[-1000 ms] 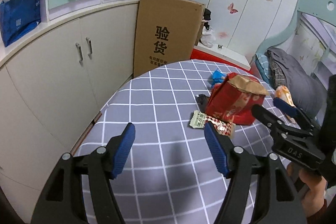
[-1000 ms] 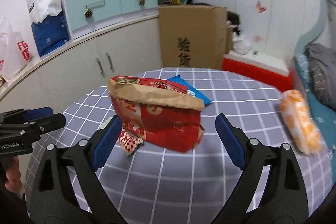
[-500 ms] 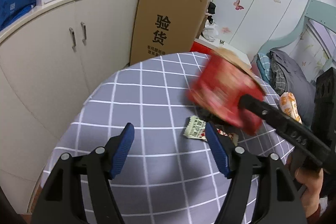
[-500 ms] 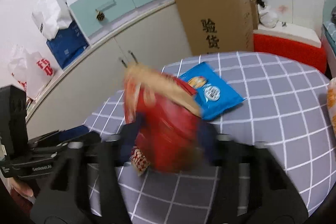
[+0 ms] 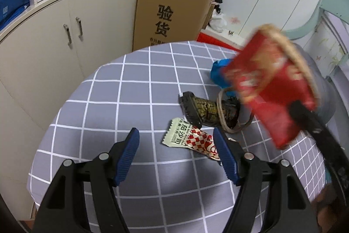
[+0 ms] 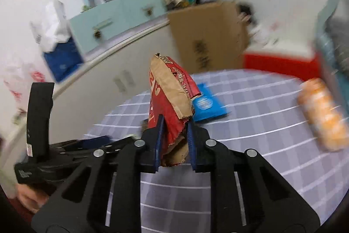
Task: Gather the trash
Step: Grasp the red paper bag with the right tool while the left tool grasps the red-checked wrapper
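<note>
A red and brown paper bag (image 6: 170, 91) hangs tilted above the checked table (image 5: 135, 84). My right gripper (image 6: 174, 123) has its jaws closing on the bag's lower edge, both pads pressing it. In the left wrist view the same bag (image 5: 270, 88) is blurred at the right. My left gripper (image 5: 176, 134) is open just above the table, holding nothing. A white and red checked wrapper (image 5: 187, 139) lies beside its right finger. Behind that lie a dark wrapper (image 5: 205, 110) and a blue packet (image 5: 218, 73).
An orange snack packet (image 6: 322, 115) lies at the table's right edge. A twine loop (image 5: 222, 117) rests by the dark wrapper. A tall cardboard box (image 5: 172, 14) and cream cabinets (image 5: 54, 36) stand beyond the table. A person's hand (image 6: 28, 198) grips the left tool.
My right gripper closed on the red bag and lifted it off the table, tilting it; the dark wrapper behind it now shows. My left gripper moved forward and lower, toward the checked wrapper.
</note>
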Demonstrator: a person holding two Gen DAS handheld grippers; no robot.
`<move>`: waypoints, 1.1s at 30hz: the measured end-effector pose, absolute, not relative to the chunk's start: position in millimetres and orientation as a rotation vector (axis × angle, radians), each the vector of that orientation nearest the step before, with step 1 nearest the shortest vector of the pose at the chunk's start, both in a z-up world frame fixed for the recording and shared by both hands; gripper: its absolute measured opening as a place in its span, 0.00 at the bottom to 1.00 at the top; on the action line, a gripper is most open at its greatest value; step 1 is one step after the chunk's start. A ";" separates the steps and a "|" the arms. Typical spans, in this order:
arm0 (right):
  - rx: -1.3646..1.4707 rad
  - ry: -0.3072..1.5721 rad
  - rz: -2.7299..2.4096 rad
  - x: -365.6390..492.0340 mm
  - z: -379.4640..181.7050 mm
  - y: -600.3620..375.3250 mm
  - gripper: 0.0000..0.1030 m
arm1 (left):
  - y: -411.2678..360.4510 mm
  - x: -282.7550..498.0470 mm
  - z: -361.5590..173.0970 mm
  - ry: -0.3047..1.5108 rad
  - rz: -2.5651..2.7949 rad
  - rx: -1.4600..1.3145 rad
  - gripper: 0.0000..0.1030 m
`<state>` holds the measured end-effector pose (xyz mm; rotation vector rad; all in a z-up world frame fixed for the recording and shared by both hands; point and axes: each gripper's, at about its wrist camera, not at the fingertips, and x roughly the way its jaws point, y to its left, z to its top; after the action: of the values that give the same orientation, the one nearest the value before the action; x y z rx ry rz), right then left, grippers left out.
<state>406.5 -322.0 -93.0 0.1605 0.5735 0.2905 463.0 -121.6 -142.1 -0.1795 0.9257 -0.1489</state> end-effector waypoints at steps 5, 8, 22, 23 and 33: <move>0.110 0.537 0.208 393.9 -92.0 -325.3 0.19 | -133.1 464.5 -143.8 0.959 -0.110 -0.186 0.67; 0.136 0.551 0.216 397.7 -95.2 -329.1 0.19 | -142.5 465.9 -145.1 0.973 -0.114 -0.207 0.69; 0.145 0.575 0.248 396.8 -99.6 -330.5 0.19 | -165.4 465.3 -146.8 0.986 -0.028 -0.008 0.57; 0.144 0.575 0.249 396.7 -99.6 -330.3 0.19 | -165.4 465.2 -146.5 0.984 -0.032 -0.007 0.57; 0.118 0.574 0.250 392.6 -98.6 -318.8 0.19 | -158.5 452.2 -142.4 0.955 -0.124 -0.039 0.18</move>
<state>392.6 -318.8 -98.6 0.1177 0.5740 0.2495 452.2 -158.5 -142.4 -0.0390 0.9549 -0.1236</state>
